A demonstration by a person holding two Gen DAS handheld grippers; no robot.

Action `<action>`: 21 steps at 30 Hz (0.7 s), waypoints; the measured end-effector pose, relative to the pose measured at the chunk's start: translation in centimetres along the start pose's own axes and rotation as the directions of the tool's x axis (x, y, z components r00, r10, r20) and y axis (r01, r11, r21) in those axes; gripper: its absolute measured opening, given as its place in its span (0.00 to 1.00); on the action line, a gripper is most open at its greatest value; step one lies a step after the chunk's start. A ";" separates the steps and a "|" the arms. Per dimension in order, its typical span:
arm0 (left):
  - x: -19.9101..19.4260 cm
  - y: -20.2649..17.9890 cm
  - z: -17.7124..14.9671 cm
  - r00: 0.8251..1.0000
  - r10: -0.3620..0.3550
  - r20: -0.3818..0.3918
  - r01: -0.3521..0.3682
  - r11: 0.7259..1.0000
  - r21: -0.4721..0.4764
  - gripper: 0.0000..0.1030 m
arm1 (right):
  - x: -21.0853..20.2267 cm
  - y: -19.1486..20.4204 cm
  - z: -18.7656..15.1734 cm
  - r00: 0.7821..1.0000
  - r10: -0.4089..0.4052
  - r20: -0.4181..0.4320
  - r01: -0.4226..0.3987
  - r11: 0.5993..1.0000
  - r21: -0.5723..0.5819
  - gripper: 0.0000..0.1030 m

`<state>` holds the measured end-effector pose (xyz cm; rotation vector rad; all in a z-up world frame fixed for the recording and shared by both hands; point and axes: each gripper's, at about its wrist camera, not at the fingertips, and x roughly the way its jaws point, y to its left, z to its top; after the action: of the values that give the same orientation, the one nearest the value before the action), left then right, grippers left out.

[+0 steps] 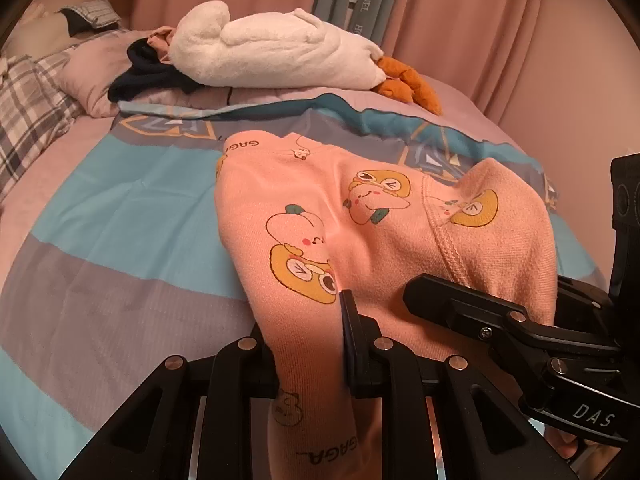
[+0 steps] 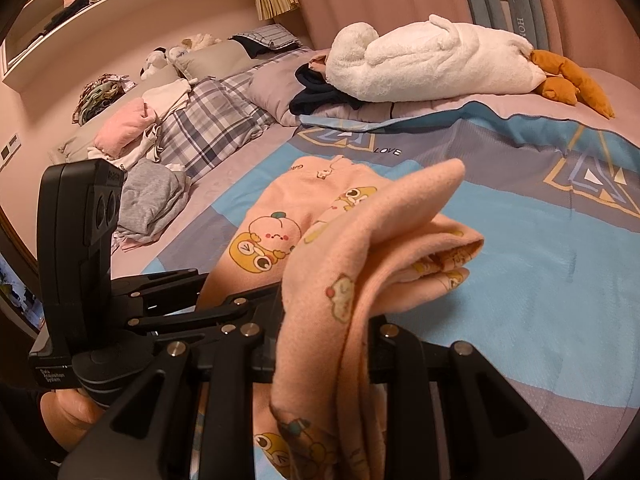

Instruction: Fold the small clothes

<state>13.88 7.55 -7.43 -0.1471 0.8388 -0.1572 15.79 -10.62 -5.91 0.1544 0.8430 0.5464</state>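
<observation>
A small pink garment [image 1: 380, 220] printed with cartoon ducks is lifted off the blue and grey bedspread [image 1: 120, 216]; its far end rests on the bed. My left gripper [image 1: 308, 344] is shut on the near edge of the fabric, which drapes over and between its fingers. The right gripper [image 1: 480, 312] shows beside it, its finger pressing on the cloth. In the right wrist view the pink garment [image 2: 360, 248] bunches in folds, and my right gripper [image 2: 320, 344] is shut on it. The left gripper [image 2: 192, 304] and its camera block stand at the left.
A white plush goose [image 1: 276, 52] with orange feet lies across the far bed, beside a dark garment [image 1: 148, 76]. Plaid pillows [image 2: 208, 120], a pink cloth [image 2: 124, 128] and a grey garment [image 2: 152, 200] lie left. Pink curtains [image 1: 480, 20] hang behind.
</observation>
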 end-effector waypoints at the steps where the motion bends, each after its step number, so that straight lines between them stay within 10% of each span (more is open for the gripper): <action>1: 0.1 0.0 0.0 1.000 0.001 -0.001 -0.001 1.000 0.001 0.20 | 0.1 0.0 0.0 1.000 -0.001 0.000 0.001 1.000 0.001 0.24; 21: 2.2 0.9 0.7 1.000 0.016 -0.024 -0.016 1.000 0.000 0.20 | 2.6 -0.8 0.3 1.000 0.001 -0.021 -0.001 1.000 0.014 0.24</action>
<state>15.95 8.04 -8.71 -0.1393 0.8642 -0.1443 17.74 -9.91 -7.70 0.1621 0.8677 0.5437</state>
